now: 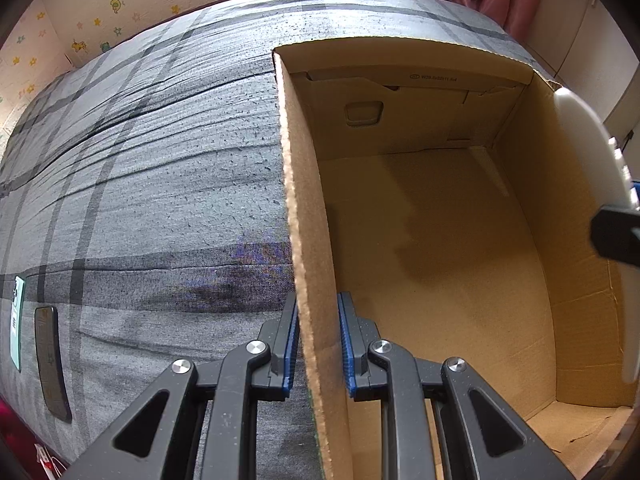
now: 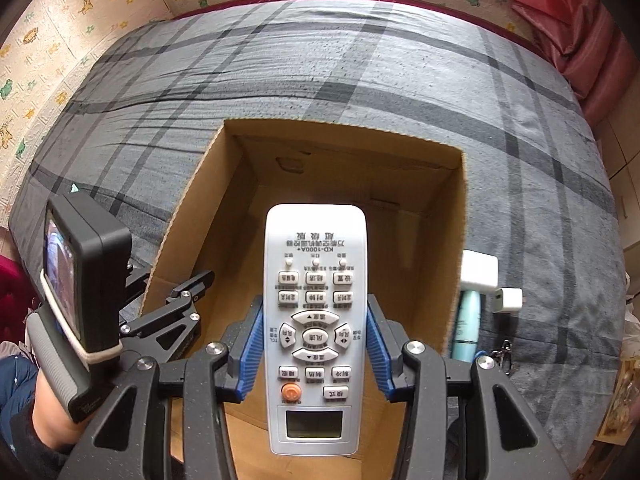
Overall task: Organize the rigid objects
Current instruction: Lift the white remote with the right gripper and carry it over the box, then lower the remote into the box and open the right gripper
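The right gripper (image 2: 315, 354) squeezes a white remote control (image 2: 315, 320) between its blue ridged pads (image 2: 251, 354). The remote is long, smooth and flat, with rows of pale buttons, one orange button and a small grey screen. It hangs over the open cardboard box (image 2: 188, 216), which has brown walls with bumpy cut edges.

The left gripper (image 1: 318, 344) pinches the box's left wall (image 1: 306, 216) between its own blue pads (image 1: 289, 352), one pad outside and one inside.

Just right of the box lie a teal tube with a white cap (image 2: 468, 320) and a small white square plug (image 2: 507, 300). Left of the box, a dark flat phone (image 1: 51, 364) and a green and white card (image 1: 17, 320) lie on the bed.

The box sits on a soft grey bed cover (image 2: 360, 80) with dark stripes and little wrinkles. Behind the box, past the bed, is a cream wall with frogs and stars (image 2: 72, 4), and a shiny pink curtain (image 2: 568, 20).
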`<state>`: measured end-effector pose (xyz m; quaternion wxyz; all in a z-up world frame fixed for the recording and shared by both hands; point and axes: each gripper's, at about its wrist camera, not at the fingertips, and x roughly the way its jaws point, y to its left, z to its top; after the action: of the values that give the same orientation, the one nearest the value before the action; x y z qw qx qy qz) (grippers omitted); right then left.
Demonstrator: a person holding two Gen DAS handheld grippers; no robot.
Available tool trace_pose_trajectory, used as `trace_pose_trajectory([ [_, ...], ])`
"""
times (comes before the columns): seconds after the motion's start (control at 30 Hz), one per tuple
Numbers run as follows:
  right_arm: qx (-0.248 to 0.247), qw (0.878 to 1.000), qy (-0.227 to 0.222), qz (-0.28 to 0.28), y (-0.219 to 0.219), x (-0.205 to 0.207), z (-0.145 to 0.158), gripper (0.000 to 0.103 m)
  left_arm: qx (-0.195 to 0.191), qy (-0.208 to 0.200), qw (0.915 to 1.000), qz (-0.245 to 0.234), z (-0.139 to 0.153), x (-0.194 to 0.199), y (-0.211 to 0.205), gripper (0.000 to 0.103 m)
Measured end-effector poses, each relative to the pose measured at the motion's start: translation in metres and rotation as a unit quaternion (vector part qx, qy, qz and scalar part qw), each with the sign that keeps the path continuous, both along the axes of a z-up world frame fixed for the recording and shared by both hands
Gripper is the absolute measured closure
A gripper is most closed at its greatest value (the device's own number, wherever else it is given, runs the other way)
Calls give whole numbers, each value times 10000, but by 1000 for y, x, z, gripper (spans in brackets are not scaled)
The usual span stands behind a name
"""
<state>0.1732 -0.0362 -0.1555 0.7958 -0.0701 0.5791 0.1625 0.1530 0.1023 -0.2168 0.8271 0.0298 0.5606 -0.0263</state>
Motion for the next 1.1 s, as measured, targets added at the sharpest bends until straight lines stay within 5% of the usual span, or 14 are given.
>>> trace_pose_trajectory([
  [0.67, -435, 9965, 703, -83, 31, 16, -85, 54, 30, 1, 10000, -3, -1, 2, -1, 83],
  [1.1, -412, 9952, 876, -114, 34, 29, -100, 51, 27, 6, 10000, 11, -1, 1, -1, 83],
])
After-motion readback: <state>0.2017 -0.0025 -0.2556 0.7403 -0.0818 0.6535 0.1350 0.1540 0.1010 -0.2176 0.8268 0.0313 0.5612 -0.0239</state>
